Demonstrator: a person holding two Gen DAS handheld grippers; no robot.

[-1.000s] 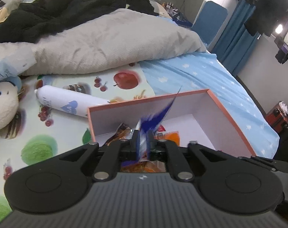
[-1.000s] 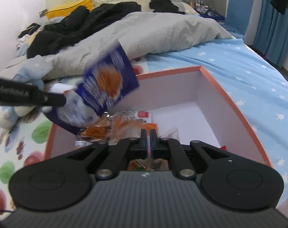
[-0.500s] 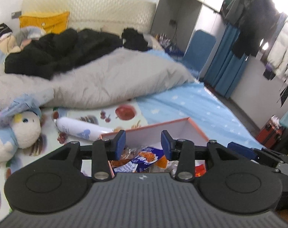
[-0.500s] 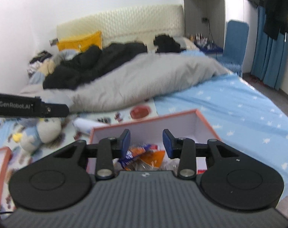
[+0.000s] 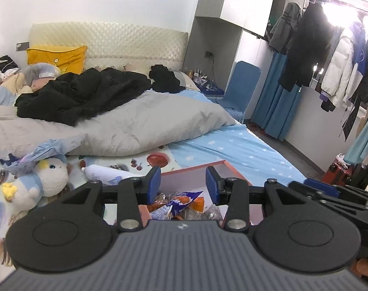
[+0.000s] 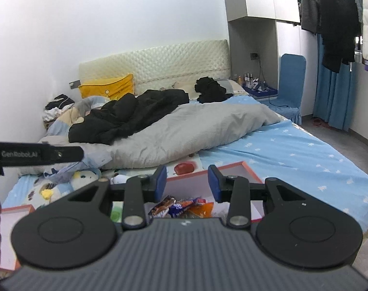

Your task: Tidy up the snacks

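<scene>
An orange-rimmed white box (image 5: 198, 167) (image 6: 222, 168) sits on the bed and holds a pile of snack packets (image 5: 179, 203) (image 6: 184, 205), a blue and orange packet on top. My left gripper (image 5: 183, 184) is open and empty, raised above and behind the box. My right gripper (image 6: 187, 181) is open and empty, also raised back from the box. The left gripper's body shows as a black bar in the right wrist view (image 6: 36, 155).
A white bottle (image 5: 106, 174) and a plush toy (image 5: 48, 179) lie left of the box on a fruit-print mat. A grey duvet (image 5: 135, 126) and black clothes (image 5: 82, 94) cover the bed. A box lid (image 6: 12, 220) lies at far left. A blue chair (image 6: 290, 82) stands beyond.
My left gripper let go of the blue snack packet into the box and opened. My right gripper opened too. Both have pulled up and back from the box.
</scene>
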